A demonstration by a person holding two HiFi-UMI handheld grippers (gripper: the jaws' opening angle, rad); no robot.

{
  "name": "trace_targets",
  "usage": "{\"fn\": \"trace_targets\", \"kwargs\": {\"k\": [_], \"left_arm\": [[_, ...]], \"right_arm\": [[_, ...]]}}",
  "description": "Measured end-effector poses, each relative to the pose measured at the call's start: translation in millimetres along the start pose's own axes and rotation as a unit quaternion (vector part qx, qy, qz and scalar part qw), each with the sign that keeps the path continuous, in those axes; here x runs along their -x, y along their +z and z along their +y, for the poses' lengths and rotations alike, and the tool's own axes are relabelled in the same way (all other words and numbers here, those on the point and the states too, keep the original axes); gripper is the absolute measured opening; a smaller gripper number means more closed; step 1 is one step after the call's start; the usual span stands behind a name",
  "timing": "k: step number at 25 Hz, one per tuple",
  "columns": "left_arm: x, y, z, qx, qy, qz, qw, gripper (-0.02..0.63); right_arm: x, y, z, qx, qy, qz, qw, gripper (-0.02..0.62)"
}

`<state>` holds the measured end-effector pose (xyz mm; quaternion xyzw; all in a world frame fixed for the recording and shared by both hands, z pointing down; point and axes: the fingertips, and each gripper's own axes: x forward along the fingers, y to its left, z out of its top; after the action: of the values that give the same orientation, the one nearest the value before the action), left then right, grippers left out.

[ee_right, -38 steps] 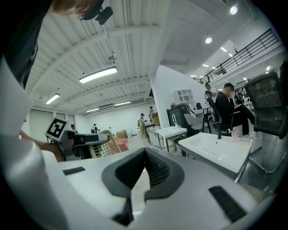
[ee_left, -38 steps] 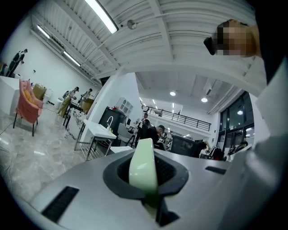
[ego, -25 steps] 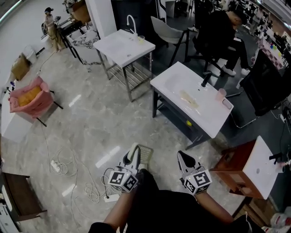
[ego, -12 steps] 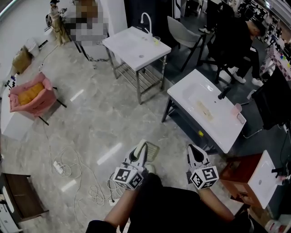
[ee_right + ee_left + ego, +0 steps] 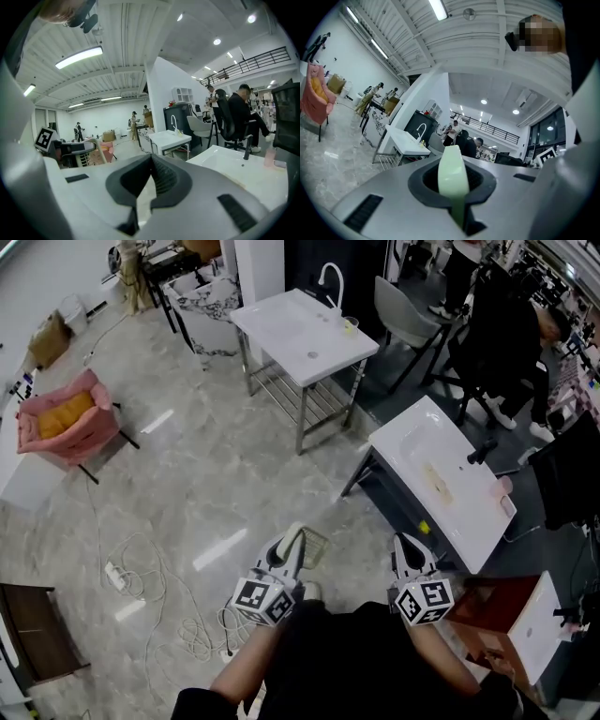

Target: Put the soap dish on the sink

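Note:
My left gripper (image 5: 289, 557) is shut on a pale green slatted soap dish (image 5: 309, 546), held out level over the marble floor. In the left gripper view the soap dish (image 5: 452, 174) stands on edge between the pads. The right gripper (image 5: 411, 557) is beside it, shut and holding nothing; its pads (image 5: 161, 176) meet at the tips. A white sink (image 5: 441, 486) with a black faucet (image 5: 481, 452) stands ahead to the right, seen also as the sink (image 5: 236, 172) in the right gripper view. A second white sink (image 5: 302, 326) with a white faucet is farther off.
A pink padded chair (image 5: 58, 418) stands at the left. Cables and a power strip (image 5: 120, 579) lie on the floor. A brown stand with a white top (image 5: 530, 620) is at the right. A person in black (image 5: 511, 338) sits behind the near sink.
Both grippers moved forward across the floor together. The two sinks have slid toward the right and lower in the head view. The soap dish stays clamped in the left gripper.

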<state>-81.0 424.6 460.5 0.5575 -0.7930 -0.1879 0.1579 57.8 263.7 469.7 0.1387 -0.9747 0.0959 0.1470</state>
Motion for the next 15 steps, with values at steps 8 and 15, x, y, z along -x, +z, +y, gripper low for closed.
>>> {"fn": "trace_targets", "kwargs": {"k": [8, 15], "left_arm": [[13.1, 4.5, 29.4, 0.007, 0.019, -0.006, 0.9998, 0.021], [8.0, 8.4, 47.3, 0.009, 0.039, -0.009, 0.9992, 0.021]], "right_arm": [[-27.4, -4.3, 23.9, 0.01, 0.019, 0.012, 1.0, -0.002], [-50.7, -6.8, 28.7, 0.007, 0.037, 0.016, 0.999, -0.002]]}}
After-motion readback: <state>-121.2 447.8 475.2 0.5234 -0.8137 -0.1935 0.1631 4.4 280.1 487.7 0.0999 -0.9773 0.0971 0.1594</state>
